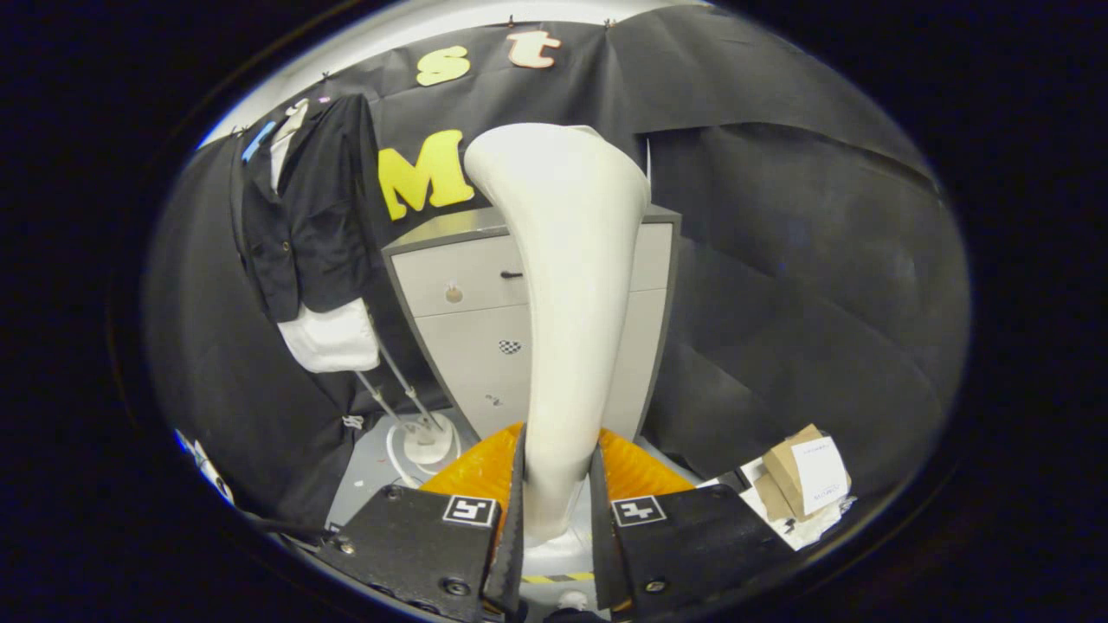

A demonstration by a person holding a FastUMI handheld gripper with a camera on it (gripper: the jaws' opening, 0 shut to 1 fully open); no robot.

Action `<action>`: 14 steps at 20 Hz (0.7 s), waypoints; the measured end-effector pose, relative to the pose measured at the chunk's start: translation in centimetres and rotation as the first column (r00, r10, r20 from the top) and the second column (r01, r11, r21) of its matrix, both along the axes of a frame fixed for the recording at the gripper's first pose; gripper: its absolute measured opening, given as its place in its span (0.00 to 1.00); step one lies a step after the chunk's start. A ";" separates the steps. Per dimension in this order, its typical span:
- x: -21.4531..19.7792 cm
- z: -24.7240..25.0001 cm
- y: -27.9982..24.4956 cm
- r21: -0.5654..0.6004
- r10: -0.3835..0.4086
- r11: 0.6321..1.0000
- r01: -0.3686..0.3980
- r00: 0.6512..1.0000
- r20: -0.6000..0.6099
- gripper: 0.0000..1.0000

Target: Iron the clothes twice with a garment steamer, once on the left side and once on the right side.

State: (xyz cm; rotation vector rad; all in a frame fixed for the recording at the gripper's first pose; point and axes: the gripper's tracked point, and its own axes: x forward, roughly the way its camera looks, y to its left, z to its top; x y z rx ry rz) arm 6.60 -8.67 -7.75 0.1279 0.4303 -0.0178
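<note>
My gripper (pixel 557 484) is shut on the white garment steamer (pixel 567 285), both fingers pressing its narrow handle. The steamer stands upright between the fingers and widens to a flat head near the top. A dark jacket (pixel 303 216) over a white shirt (pixel 331 339) hangs on a stand (pixel 407 407) well off to the left, beyond the fingers. The steamer head is apart from the clothes, to their right.
A grey drawer cabinet (pixel 467 320) stands straight ahead behind the steamer. An orange ribbed thing (pixel 472 472) lies just beyond the fingers. The stand's round white base (pixel 424 446) rests on the floor at left. A cardboard box (pixel 801 476) with white paper sits at right.
</note>
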 end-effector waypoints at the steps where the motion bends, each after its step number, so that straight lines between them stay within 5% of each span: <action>1: 0.0 0.1 -0.3 0.006 0.003 1.000 -0.003 1.000 0.004 0.35; 14: 0.3 -0.5 -0.6 -0.012 0.057 0.998 -0.057 0.998 0.001 0.35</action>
